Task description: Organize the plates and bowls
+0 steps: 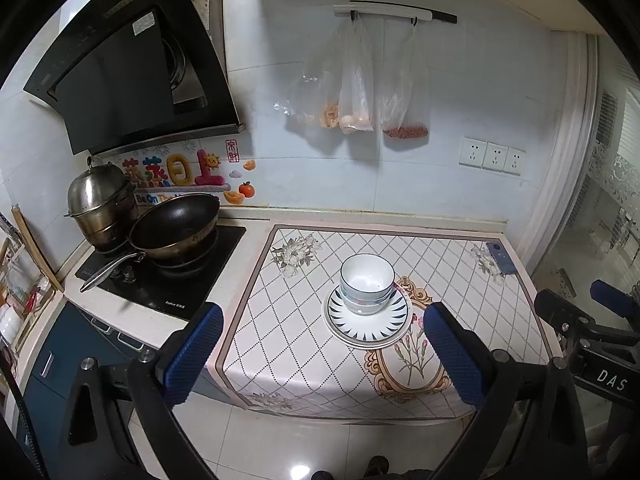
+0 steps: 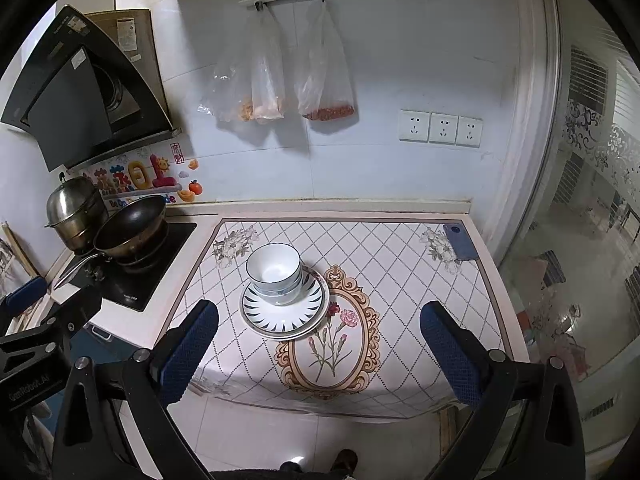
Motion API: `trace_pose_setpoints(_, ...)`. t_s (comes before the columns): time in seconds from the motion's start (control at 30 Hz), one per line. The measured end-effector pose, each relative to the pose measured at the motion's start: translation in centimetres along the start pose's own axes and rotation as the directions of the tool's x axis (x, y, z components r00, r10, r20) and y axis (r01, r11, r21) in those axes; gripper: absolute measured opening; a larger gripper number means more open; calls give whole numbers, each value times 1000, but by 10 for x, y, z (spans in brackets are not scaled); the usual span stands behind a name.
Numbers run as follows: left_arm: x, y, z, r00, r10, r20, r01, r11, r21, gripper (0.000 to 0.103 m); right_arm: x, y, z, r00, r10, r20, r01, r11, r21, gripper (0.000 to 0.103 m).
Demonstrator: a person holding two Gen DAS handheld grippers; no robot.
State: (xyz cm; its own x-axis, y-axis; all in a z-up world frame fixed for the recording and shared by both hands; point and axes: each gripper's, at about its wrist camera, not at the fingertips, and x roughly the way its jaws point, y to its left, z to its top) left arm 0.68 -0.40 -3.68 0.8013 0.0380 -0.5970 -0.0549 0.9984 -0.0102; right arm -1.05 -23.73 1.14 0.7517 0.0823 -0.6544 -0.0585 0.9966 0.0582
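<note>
A patterned cloth (image 1: 304, 292) is spread over the counter. Near its middle, plates (image 1: 368, 322) are stacked, and bowls (image 1: 367, 283) are nested on top of them. Short of the cloth's near edge, the left gripper (image 1: 322, 354) and right gripper (image 2: 319, 351) are held wide open, gripping and touching nothing.

Kitchen counter (image 1: 256, 216) draped with a diamond-patterned floral cloth (image 1: 304, 344), stacked plates (image 1: 368, 326) near its middle, a blue phone (image 1: 500, 258) at the far right corner, black hob (image 1: 176, 280) set in at left
</note>
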Motion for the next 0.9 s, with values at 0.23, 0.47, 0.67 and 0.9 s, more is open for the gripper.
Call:
trace_pose_setpoints(0.23,-2,-1,0,1000,-1,-2,1,1000,1,103,-1,0,-1,1000,-2,-3,2,1000,-1,103)
trace_pose_setpoints(0.47,-3,-3,-1,1000,-4,-9,4,1000,12,103,-2,-3,-3,1000,1,-10,-1,1000,6,103)
trace_pose_setpoints(0.67,-3,-2,-1,1000,-8,-17,8,1000,11,103,-2,-5,-6,1000,1,-17,0,1000,14,103)
trace_pose_setpoints(0.9,-3,-2,0,1000,-10,-15,11,1000,15,103,-2,-7,-9,1000,-2,-19,3,1000,23,103)
